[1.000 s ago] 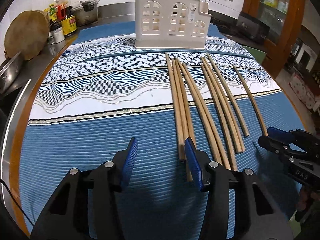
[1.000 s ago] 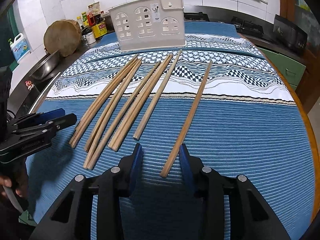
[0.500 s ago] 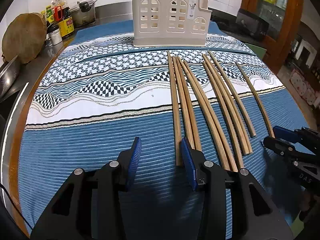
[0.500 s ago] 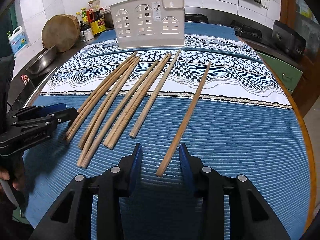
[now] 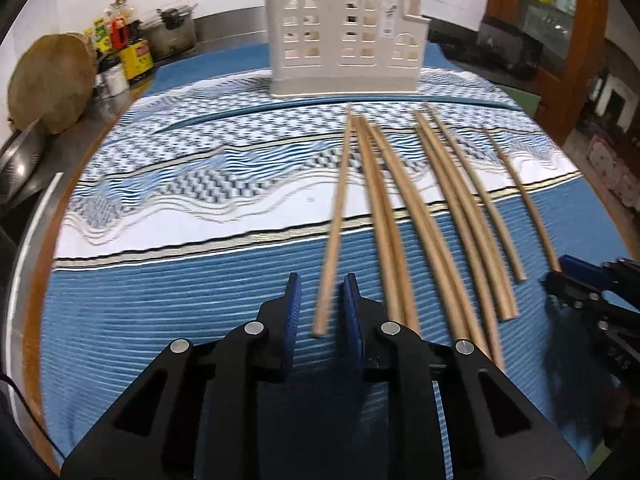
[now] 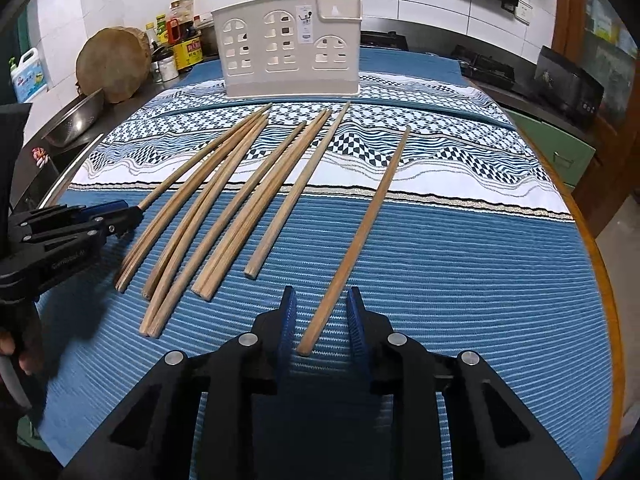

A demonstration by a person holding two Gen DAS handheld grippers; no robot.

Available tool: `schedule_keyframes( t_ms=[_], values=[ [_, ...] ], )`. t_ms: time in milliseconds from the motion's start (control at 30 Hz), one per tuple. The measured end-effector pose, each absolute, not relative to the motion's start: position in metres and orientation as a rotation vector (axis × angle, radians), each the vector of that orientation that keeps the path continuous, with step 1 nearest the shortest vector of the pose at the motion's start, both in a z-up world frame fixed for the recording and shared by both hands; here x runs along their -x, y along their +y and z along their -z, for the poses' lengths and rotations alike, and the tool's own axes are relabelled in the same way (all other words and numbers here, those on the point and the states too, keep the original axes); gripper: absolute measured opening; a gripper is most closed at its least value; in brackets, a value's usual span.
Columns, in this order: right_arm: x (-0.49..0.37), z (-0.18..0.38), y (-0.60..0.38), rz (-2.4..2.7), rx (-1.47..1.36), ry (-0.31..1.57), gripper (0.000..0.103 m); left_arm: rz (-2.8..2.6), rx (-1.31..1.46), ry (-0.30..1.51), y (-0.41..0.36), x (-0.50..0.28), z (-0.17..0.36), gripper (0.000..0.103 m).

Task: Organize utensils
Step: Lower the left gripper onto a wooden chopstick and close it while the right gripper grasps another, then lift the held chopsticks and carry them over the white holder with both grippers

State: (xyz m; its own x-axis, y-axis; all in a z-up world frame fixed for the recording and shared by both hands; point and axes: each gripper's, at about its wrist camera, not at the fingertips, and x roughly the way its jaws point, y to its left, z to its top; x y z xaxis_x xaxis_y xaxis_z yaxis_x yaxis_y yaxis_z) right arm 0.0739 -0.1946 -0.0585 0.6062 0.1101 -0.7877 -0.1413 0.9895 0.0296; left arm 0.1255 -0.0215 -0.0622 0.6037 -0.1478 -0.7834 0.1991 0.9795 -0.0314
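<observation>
Eight long, light-brown wooden chopsticks lie fanned on the blue patterned cloth, thin tips toward the cream utensil holder, blunt ends toward the grippers. The left gripper is closing around the leftmost chopstick, pads not yet pressing. The right gripper is closing around the lone rightmost chopstick, a gap still showing.

White tiled wall; wooden cabinet at right.

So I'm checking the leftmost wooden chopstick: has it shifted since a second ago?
Yes. The leftmost wooden chopstick has its near end swung left, away from the neighbouring chopsticks, between the closing left tongs.
</observation>
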Motion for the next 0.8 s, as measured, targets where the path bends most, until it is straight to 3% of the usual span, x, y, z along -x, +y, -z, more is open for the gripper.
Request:
schedule_keyframes(
  t_ms=[133, 233, 367, 800],
  values=[
    [-0.075, 0.060, -0.190, -0.133, 0.066, 0.896, 0.026, 0.204, -0.077, 0.888, -0.024, -0.127, 0.064, 0.021],
    [-0.075, 0.059, -0.194, -0.117, 0.073, 0.889, 0.014, 0.209, -0.064, 0.887, -0.022, -0.130, 0.063, 0.015],
    [-0.071, 0.058, -0.205, -0.105, 0.050, 0.882, 0.009, 0.219, -0.053, 0.892, -0.019, -0.131, 0.063, 0.010],
    [-0.067, 0.056, -0.214, -0.112, 0.025, 0.873, 0.008, 0.244, -0.096, 0.885, -0.025, -0.128, 0.063, 0.010]
  ],
)
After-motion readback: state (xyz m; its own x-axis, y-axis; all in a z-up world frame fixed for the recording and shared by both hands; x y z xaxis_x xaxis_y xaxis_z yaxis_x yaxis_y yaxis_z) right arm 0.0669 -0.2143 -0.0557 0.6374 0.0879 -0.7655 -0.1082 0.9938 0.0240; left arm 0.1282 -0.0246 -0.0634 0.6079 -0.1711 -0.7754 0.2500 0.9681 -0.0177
